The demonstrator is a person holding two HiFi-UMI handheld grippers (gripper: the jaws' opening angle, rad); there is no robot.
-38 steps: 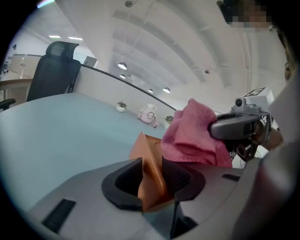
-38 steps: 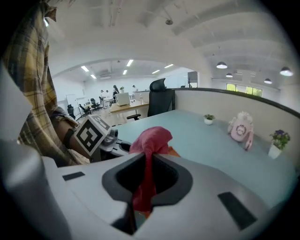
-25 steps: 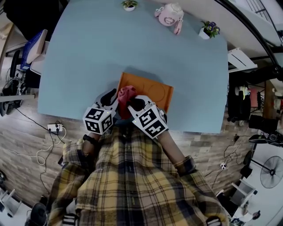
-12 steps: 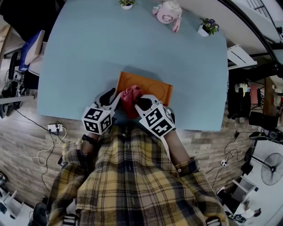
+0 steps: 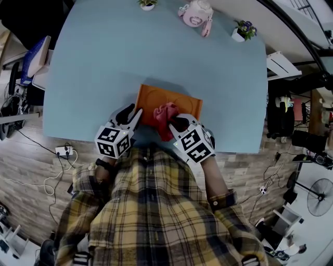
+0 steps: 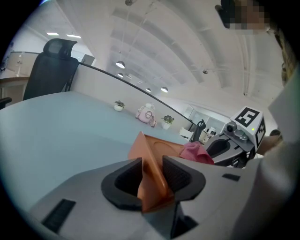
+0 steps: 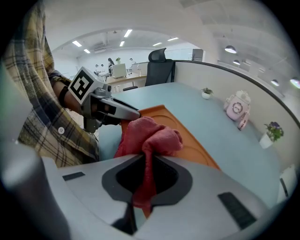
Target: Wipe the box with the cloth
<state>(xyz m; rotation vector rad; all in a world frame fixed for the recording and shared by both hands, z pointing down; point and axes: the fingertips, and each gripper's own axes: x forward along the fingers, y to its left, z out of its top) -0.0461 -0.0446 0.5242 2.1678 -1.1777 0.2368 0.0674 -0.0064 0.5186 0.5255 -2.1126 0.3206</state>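
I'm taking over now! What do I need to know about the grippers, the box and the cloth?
Left gripper: shut on the orange box at its near corner.
Right gripper: shut on the red cloth, bunched on top of the box.
Box sits at the table near edge.
Done: both grips, cloth on box.
To do: wiping; how much is already clean can't be told.

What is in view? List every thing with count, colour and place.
table: one, light blue, fills the middle
box: one, orange, near table edge
cloth: one, red, over the box's near side
potted plants: two, green in white pots, far table edge
ornament: one, pink, between the plants
office chair: one, black, beyond the table
left gripper: one, grey, fingers shut on a box corner
right gripper: one, grey, fingers shut on the cloth
shirt: one, yellow plaid, bottom
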